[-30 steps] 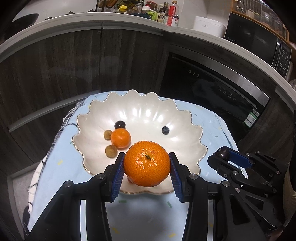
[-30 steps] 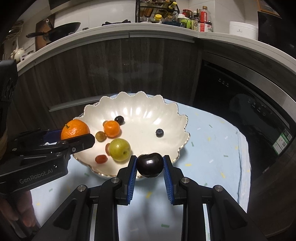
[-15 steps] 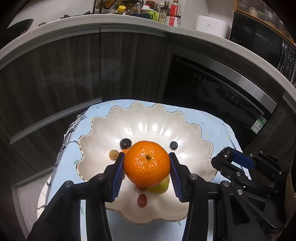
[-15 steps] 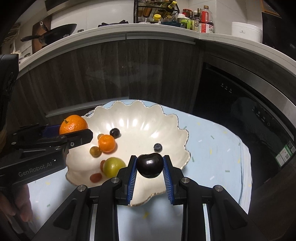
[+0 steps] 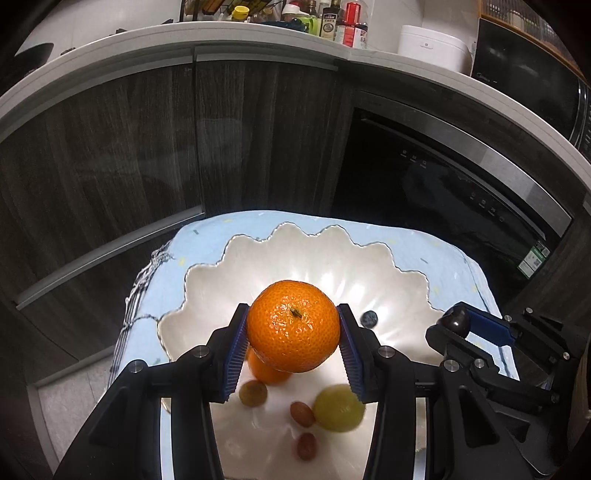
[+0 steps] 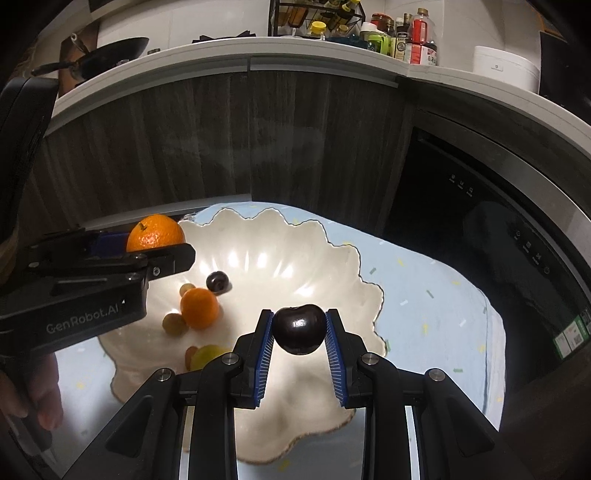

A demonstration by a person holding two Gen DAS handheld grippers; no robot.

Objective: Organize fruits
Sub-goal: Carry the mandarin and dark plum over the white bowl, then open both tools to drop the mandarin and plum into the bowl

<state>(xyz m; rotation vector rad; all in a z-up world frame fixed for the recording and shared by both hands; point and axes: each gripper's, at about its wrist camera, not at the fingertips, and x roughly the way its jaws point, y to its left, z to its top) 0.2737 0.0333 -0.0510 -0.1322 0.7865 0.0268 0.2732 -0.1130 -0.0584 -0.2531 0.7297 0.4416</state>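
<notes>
My left gripper (image 5: 293, 334) is shut on a large orange (image 5: 293, 326) and holds it above the white scalloped bowl (image 5: 258, 266). It also shows in the right wrist view (image 6: 155, 245), with the orange (image 6: 155, 233) over the bowl's left rim. My right gripper (image 6: 299, 330) is shut on a dark plum (image 6: 299, 328) above the bowl (image 6: 295, 266); the plum also shows in the left wrist view (image 5: 457, 320). In the bowl lie a small orange (image 6: 199, 308), a green fruit (image 5: 338, 407), a dark berry (image 6: 217, 280), a blueberry (image 5: 368, 317) and several small grapes.
The bowl sits on a light blue cloth (image 6: 424, 295) over a small table. Dark wood cabinets (image 5: 110, 147) and a black built-in appliance (image 5: 443, 177) stand behind. The counter above carries bottles (image 6: 406, 33), a white cooker (image 5: 432, 46) and a pan (image 6: 107, 50).
Both grippers have moved forward and over the bowl with their fruit still held. The bowl now lies beneath the fingers instead of ahead of them.
</notes>
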